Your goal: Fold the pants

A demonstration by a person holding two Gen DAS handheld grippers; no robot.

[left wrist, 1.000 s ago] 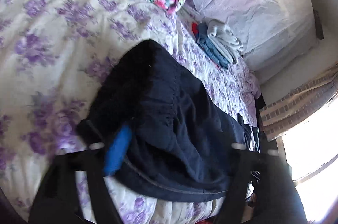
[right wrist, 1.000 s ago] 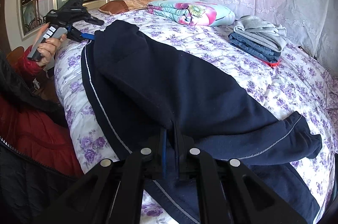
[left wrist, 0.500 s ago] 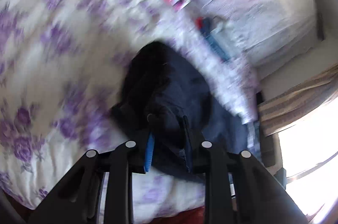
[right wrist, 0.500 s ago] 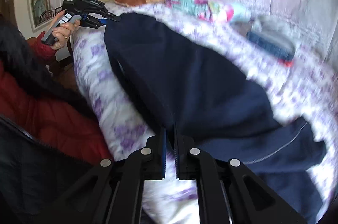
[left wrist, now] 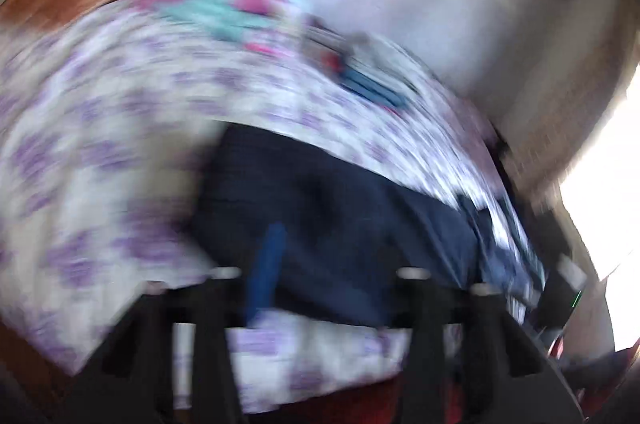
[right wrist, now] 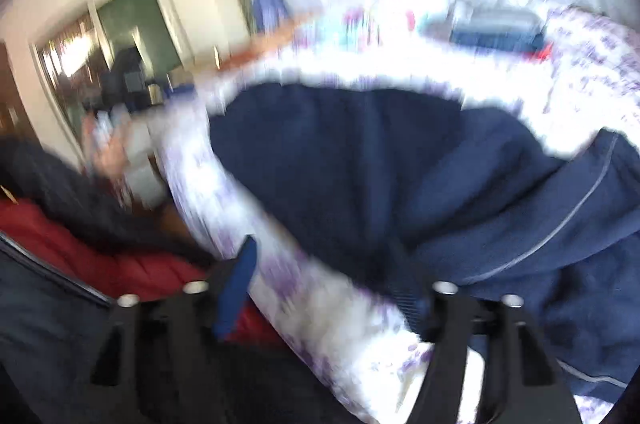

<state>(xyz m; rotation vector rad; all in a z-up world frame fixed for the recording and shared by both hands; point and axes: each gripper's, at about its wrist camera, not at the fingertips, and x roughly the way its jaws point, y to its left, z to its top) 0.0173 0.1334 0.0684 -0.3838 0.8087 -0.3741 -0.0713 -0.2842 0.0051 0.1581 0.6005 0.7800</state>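
Only R wrist view shows pants (right wrist: 400,175) hem piping and red sleeve (right wrist: 120,256).

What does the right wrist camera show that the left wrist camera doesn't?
Only the right wrist view shows the person's red jacket, a hand raised beside the bed, and a green doorway behind it. Only the left wrist view shows the bright window at its right edge. Both are blurred, and both show the dark blue pants on the purple flowered bedspread, the folded clothes further back, and a gripper with opening jaws.
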